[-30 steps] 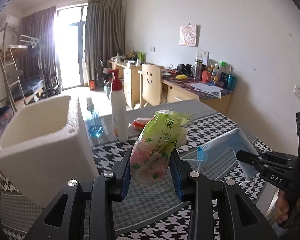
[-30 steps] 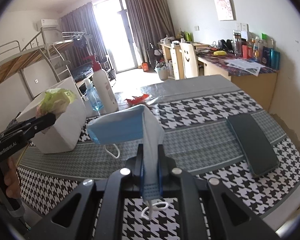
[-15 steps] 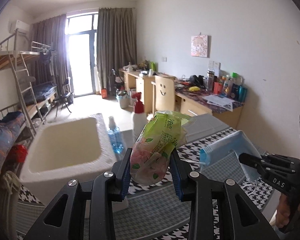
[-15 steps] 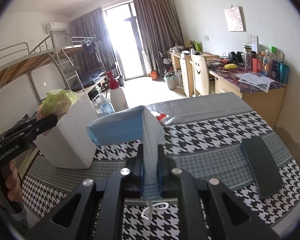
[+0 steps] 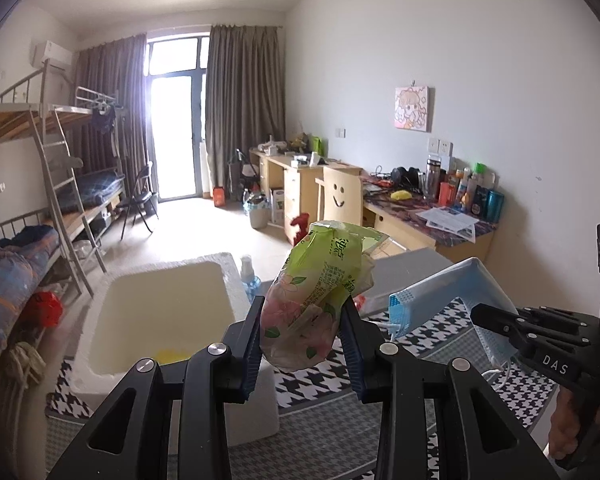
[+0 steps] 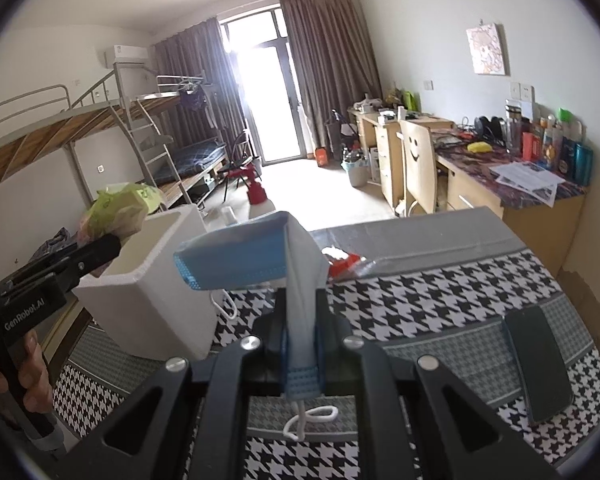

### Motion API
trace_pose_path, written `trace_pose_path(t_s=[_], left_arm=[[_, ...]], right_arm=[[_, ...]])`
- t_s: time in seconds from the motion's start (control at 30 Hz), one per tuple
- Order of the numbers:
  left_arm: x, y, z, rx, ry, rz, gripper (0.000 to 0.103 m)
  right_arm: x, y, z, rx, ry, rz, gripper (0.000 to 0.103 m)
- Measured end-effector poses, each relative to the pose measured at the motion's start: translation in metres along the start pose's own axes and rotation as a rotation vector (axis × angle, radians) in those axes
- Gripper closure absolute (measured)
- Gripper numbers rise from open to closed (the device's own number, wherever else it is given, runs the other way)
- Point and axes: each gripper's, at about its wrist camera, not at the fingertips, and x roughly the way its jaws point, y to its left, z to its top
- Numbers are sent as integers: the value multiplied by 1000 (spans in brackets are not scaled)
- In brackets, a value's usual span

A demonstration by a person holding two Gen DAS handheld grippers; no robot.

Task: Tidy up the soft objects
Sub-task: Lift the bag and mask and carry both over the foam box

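Dorm room with a houndstooth-covered table (image 6: 440, 300) carrying a white foam box (image 5: 160, 312). Left tool (image 5: 302, 344) pinches a green tissue pack (image 5: 312, 300) above the box's edge; right tool (image 6: 300, 344) pinches a blue face mask (image 6: 252, 256) beside it. Neither is yet inside; something yellow lies within.

Houndstooth-clothed table (image 6: 440, 296) bears foam box (image 6: 156, 300), phone (image 6: 538, 360), bottles (image 5: 249, 278).
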Motion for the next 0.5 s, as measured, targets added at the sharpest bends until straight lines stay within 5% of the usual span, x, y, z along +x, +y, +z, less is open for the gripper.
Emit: trace_pose_path(t_s=[0.5], left_arm=[[5,34,12,-41,-15,113,66]], right_arm=[[24,24,35,-40,4,47,89]])
